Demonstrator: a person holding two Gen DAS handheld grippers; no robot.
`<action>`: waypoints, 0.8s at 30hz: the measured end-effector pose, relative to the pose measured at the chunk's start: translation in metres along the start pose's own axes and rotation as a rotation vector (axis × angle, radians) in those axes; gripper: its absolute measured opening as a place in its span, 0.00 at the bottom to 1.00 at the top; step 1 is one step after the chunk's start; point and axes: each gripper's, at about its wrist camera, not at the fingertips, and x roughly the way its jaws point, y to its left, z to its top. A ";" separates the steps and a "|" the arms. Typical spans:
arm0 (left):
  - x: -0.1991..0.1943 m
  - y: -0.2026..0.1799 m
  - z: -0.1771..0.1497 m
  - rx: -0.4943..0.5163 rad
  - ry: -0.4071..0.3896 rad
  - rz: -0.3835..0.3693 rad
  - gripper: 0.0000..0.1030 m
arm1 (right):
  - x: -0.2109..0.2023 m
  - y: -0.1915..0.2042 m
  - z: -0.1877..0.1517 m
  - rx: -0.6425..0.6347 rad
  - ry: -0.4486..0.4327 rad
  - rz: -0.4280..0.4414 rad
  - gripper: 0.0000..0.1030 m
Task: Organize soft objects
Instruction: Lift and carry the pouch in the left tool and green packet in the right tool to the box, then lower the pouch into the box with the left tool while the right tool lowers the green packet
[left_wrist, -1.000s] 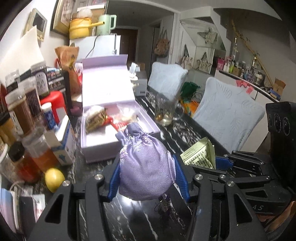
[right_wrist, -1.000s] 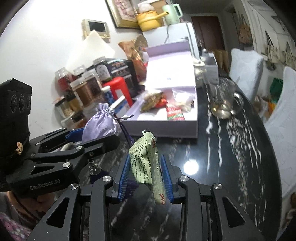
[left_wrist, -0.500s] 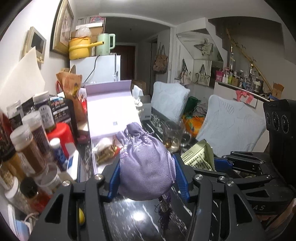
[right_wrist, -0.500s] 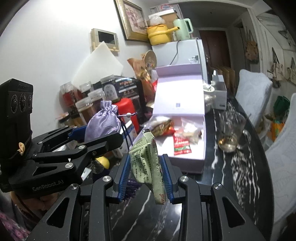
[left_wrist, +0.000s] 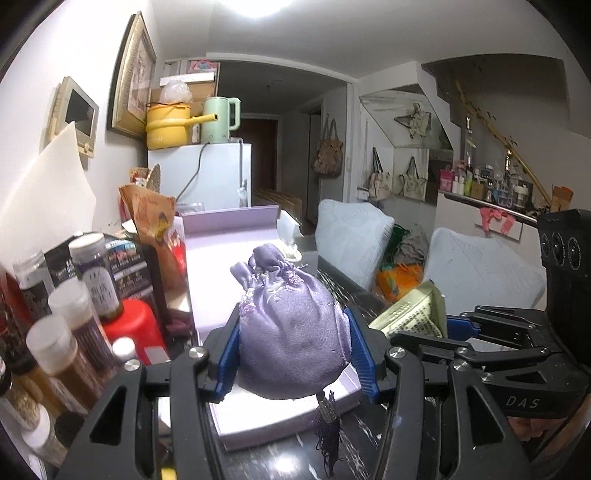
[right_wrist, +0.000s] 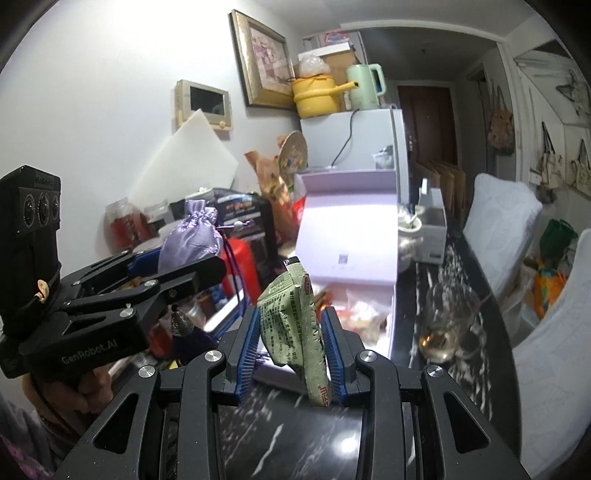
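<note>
Jars and bottles (left_wrist: 85, 310) crowd the left edge of the dark marbled tabletop (right_wrist: 465, 266), beside a red container (left_wrist: 135, 326). Left hand-held gripper (left_wrist: 293, 354) is clenched on a lavender drawstring pouch (left_wrist: 291, 332), blue pads pressing both its sides; pouch is held in the air, neck up, tassel (left_wrist: 327, 432) hanging below it, above the near end of the open lilac box (right_wrist: 354, 236). Box lid stands upright at the back; snack packets (right_wrist: 362, 310) lie in its tray. Right hand-held gripper (right_wrist: 291, 350) is clenched on a green printed packet (right_wrist: 295, 325), held upright and slightly tilted, clear of the tabletop, in front of the box. A glass mug (right_wrist: 448, 325) stands on the tabletop right of the box. Pale cushioned chairs (left_wrist: 480, 273) sit at the far right.
</note>
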 end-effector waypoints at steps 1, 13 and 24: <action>0.002 0.002 0.003 -0.001 -0.006 0.004 0.50 | 0.001 -0.002 0.003 -0.002 -0.003 -0.003 0.33; 0.045 0.025 0.032 -0.010 -0.036 0.041 0.50 | 0.036 -0.028 0.042 -0.002 -0.017 -0.021 0.33; 0.110 0.046 0.025 -0.059 0.055 0.060 0.50 | 0.094 -0.056 0.052 0.026 0.026 -0.008 0.33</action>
